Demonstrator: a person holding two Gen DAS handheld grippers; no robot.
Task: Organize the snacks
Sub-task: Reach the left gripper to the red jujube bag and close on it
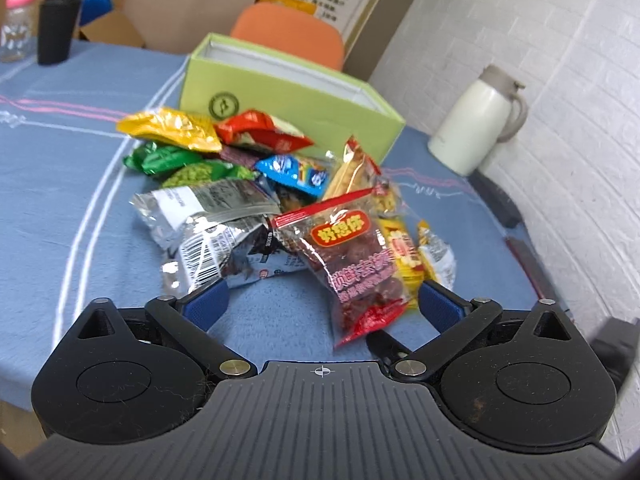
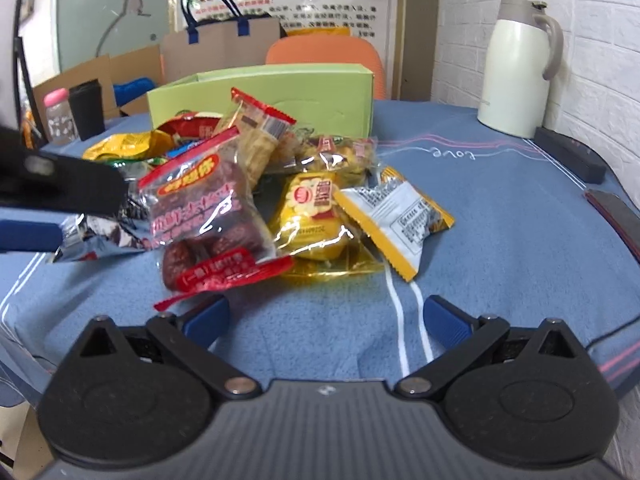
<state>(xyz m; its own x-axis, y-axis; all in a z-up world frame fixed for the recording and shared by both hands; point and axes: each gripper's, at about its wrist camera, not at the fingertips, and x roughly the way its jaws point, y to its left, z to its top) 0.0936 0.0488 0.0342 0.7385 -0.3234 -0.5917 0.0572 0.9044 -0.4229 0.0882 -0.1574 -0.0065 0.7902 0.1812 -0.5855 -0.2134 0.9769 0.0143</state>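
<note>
Blue cloth [image 1: 60, 184] covers the table across both views, with a white brick wall at the right of each frame and a white thermos jug [image 1: 474, 124] standing at the right edge of the table. Snack packets [image 1: 256, 200] lie heaped at centre frame, just in front of the open green box [image 1: 304, 92], which sits in the upper middle of the left wrist view. What shows of its white interior from this angle holds nothing, though the floor of the box is hidden; I judge that sorting has barely begun and nearly the whole pile remains to be moved.

My left gripper [image 1: 322, 306], lower centre of its view, has its blue fingers spread wide, one at each side of the clear red-date packet [image 1: 352, 264]. That packet's lower tip reaches down between the fingers; whether either pad touches it I cannot tell. My right gripper [image 2: 326, 314] is likewise spread and holds nothing, above bare cloth at the lower centre of its view, with the red-date packet just beyond its left finger and a yellow packet [image 2: 316, 212] and a yellow-and-white packet [image 2: 396, 216] a little farther up the frame.

Remaining work, as I judge it: closing on one packet, carrying it to the box, and repeating for the rest.
</note>
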